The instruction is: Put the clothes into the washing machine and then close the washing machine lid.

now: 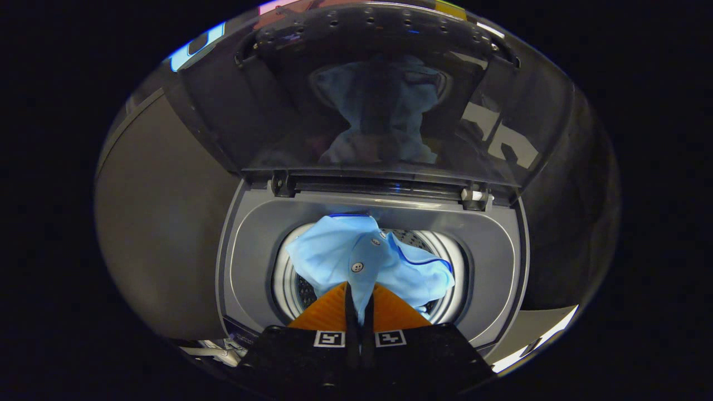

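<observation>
A light blue buttoned shirt [362, 259] hangs bunched over the washing machine's round drum opening [287, 273], just ahead of my fingers. My gripper [359, 292] is shut on the shirt, a fold of the cloth pinched between the two fingers. The machine's dark see-through lid [379, 106] stands raised behind the opening and mirrors the shirt. The grey top rim [250, 250] of the machine surrounds the drum.
Two hinges [473, 195] join the lid to the machine's back edge. The dark booth wall stands to the left and right of the machine. A pale strip of floor [535, 340] shows beside the machine's near right corner.
</observation>
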A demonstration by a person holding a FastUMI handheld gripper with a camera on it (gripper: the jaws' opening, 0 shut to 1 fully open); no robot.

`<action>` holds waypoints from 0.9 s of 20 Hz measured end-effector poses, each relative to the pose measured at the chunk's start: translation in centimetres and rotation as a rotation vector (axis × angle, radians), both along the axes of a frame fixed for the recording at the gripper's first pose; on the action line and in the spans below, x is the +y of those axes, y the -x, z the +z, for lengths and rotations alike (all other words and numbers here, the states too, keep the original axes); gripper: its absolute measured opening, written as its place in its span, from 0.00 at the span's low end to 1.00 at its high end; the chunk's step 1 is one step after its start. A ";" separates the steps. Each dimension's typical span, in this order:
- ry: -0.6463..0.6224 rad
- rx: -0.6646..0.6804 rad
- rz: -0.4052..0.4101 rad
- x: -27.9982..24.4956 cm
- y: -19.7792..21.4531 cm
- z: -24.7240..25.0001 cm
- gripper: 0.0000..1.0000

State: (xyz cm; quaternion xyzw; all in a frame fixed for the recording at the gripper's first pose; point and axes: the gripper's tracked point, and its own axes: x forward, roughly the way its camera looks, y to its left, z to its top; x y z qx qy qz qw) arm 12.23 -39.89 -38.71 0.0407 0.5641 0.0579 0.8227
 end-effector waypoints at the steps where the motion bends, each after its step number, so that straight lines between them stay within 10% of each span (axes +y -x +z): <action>1: -0.022 0.006 0.009 0.5 0.1 -0.2 0.05; 3: -0.105 0.045 0.007 2.0 1.1 -0.4 0.11; 9: -0.096 -0.095 -0.092 -0.5 -1.6 1.5 1.00; 18: -0.059 -0.215 -0.131 -2.9 -3.0 4.8 0.99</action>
